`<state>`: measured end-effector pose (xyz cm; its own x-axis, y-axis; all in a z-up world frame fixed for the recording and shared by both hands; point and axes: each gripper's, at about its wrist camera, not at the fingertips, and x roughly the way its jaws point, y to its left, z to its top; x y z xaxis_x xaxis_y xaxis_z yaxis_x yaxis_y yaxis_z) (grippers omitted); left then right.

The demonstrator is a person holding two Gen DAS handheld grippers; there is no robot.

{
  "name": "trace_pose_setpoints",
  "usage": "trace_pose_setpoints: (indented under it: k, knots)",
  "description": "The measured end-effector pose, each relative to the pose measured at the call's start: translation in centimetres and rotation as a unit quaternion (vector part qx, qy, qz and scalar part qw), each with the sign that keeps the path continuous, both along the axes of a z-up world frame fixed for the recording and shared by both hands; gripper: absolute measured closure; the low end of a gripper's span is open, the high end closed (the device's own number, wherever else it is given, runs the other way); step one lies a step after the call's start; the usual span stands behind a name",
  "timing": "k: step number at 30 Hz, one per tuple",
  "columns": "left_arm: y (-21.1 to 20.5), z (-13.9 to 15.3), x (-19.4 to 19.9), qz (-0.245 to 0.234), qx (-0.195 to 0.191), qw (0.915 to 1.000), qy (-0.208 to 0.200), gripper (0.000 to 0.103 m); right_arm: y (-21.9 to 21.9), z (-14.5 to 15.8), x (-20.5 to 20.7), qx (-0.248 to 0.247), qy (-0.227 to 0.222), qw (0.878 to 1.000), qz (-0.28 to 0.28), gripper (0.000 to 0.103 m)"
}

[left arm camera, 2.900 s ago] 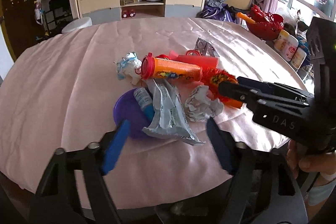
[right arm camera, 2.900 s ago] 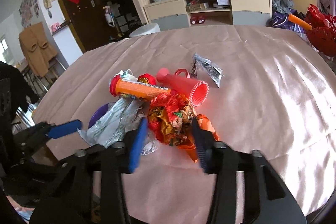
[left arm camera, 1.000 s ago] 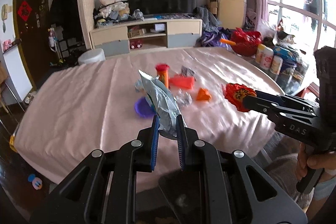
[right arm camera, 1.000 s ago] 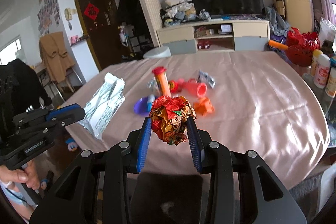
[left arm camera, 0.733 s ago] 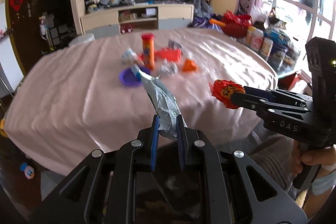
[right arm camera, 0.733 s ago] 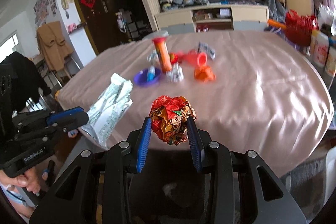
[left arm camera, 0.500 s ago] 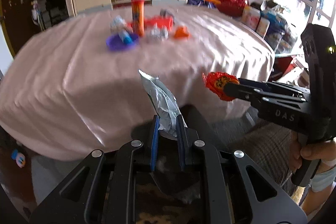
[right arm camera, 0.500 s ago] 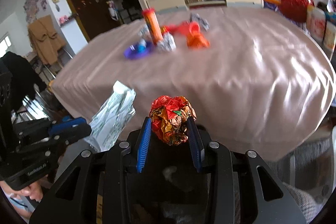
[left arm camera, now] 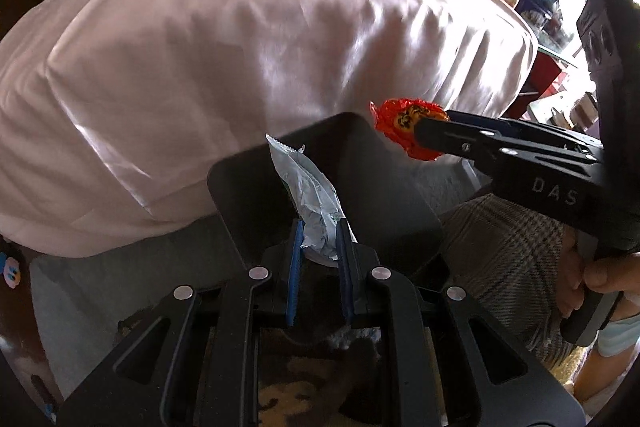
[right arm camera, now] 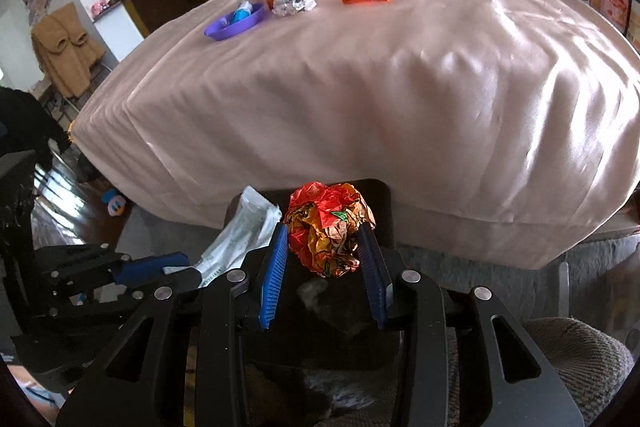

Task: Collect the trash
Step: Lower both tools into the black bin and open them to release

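A: Pink-clothed table (right arm camera: pixel 400 87) fills the background; the dark bin (left arm camera: pixel 380 187) stands just below its near edge, and both wrappers hang over it.

B: The left gripper (left arm camera: pixel 320 267) pinches the silver wrapper (left arm camera: pixel 308 195) above the bin's mouth. The right gripper (right arm camera: pixel 326 267) has its jaws easing apart, the crumpled red-gold wrapper (right arm camera: pixel 328 231) between them.

A: I'd release only with each piece well inside the bin's rim.
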<state>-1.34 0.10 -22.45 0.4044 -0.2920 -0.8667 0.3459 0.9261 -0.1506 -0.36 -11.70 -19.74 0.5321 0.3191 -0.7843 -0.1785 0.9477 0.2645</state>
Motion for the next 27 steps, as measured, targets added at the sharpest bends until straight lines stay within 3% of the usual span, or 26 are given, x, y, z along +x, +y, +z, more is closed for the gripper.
trace_pose_setpoints:
  k: [2,4,5,10,15,27]
  knots:
    - [0.1,-0.1,0.2,0.004,0.002,1.0000,0.002,0.085,0.2,0.0,0.3,0.002,0.003,1.000,0.001,0.060]
    - [0.4,0.1,0.4,0.010,0.004,0.9999,0.002,0.064,0.3,-0.1,0.4,0.001,0.004,1.000,-0.001,0.050]
    - [0.3,0.1,0.4,0.012,0.004,0.9999,0.001,0.062,0.3,0.0,0.5,0.001,0.003,1.000,-0.002,0.041]
    - [1.0,0.7,0.5,0.020,0.005,0.9998,-0.005,0.056,-0.2,0.4,0.5,0.008,-0.001,1.000,-0.014,0.037]
    - [2.0,1.9,0.7,0.031,0.007,0.9993,-0.020,0.041,-1.3,1.6,0.7,0.001,-0.018,0.999,-0.032,0.018]
    - [4.5,6.7,3.0,0.069,0.016,0.9939,-0.085,0.018,-3.1,6.5,3.1,-0.014,-0.077,0.996,-0.050,0.014]
